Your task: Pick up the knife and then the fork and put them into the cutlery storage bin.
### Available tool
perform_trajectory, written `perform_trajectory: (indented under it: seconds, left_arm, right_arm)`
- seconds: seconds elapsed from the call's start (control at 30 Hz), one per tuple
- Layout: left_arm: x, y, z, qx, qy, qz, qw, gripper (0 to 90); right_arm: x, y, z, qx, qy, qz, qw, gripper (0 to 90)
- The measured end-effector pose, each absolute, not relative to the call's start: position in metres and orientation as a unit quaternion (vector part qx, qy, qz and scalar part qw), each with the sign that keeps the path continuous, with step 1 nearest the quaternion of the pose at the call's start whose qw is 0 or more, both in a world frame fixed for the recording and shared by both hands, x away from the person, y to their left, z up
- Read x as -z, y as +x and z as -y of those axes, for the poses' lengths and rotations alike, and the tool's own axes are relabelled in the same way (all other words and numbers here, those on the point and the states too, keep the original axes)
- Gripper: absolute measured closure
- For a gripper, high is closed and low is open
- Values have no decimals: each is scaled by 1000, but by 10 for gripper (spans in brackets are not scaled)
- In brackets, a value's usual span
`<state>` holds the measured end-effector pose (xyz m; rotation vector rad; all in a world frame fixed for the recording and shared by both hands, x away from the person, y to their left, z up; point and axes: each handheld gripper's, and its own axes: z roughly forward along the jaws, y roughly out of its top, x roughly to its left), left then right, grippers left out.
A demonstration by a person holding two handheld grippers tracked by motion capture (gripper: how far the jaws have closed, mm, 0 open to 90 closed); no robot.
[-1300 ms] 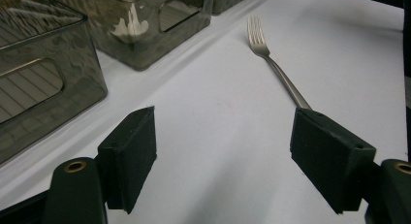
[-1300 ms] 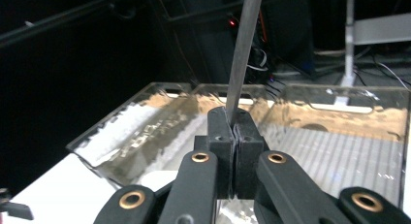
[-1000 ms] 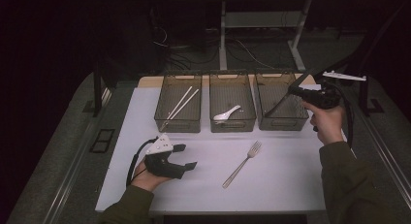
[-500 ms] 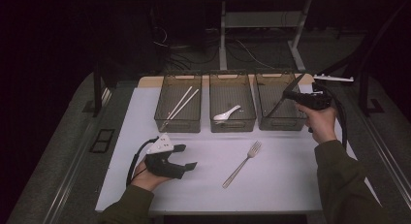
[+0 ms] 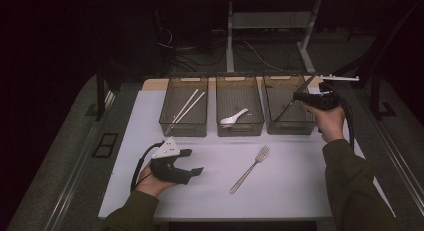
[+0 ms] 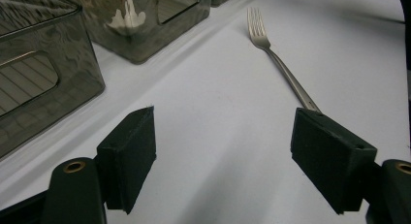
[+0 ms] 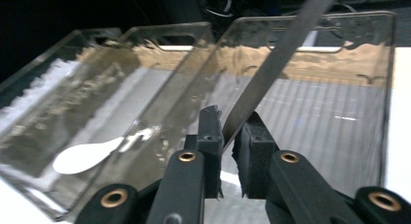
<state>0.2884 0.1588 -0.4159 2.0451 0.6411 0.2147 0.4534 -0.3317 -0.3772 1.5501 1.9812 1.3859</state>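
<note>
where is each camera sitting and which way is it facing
High view: above the person's side, looking forward and down at the table, three bins, both forearms.
Left gripper view: on the left gripper, low over the table, open jaws facing the fork.
Right gripper view: on the right gripper, pinching a metal strip over the right bin.
Shared: the white spoon shows in both the high and right gripper views.

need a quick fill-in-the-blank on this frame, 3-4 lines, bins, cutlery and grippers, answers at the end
1. The white spoon lies in the ____ bin of the three.
2. The fork lies on the table, ____ the bins.
3. The right gripper is shut on a thin metal ____ over the right bin.
4. The left gripper rests on the table with its jaws ____.

Missing words: middle; outside; utensil; open
</note>
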Motion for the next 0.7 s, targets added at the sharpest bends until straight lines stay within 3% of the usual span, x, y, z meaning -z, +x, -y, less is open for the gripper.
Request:
perform_trajectory:
  seconds: [0.4, 0.53, 0.7]
  left_arm:
    - [416, 290, -158, -85, 837, -263, 473, 235]
    - [417, 290, -157, -84, 837, -262, 472, 233]
    - [416, 290, -157, -85, 837, -262, 473, 232]
  right_arm:
    - [392, 473, 324, -424, 556, -701, 140, 707]
    - [395, 475, 323, -400, 563, -711, 131, 602]
    - [394, 474, 323, -409, 560, -709, 127, 599]
